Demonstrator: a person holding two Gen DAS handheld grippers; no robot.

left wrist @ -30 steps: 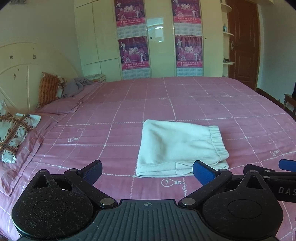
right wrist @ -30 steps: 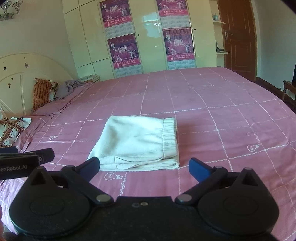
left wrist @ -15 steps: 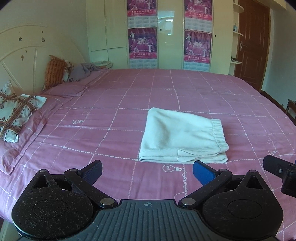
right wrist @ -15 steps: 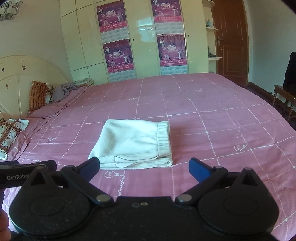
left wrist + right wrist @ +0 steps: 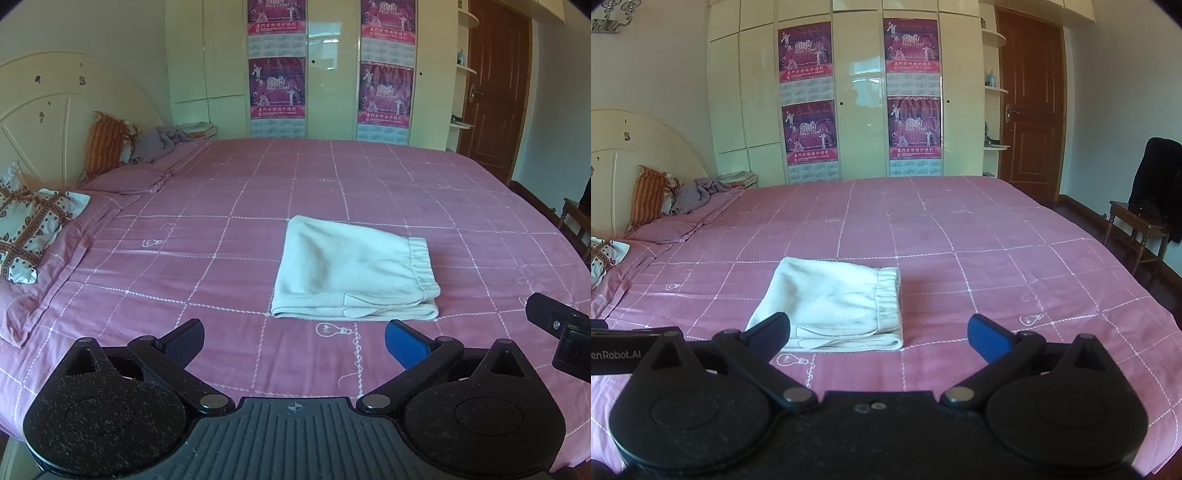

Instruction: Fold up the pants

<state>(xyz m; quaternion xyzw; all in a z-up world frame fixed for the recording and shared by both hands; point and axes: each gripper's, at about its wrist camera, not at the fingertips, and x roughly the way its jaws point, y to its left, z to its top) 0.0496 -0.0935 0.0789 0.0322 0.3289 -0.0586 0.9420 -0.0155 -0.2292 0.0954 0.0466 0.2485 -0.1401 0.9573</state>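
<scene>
On bed [image 5: 369, 184], pants [image 5: 351, 269] folded, soft, light; I'd pinch stacked near edge. Left gripper [image 5: 293, 338], right gripper [image 5: 877, 332] wide apart, empty.

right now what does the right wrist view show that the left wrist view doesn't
Only the right wrist view shows the wooden chair with dark clothing draped on it beside the bed, and a wall lamp at top left. Only the left wrist view shows the whole patterned pillow at the headboard end. Both show the folded pants lying flat on the pink bedspread, untouched, with each gripper's jaws open and empty.
</scene>
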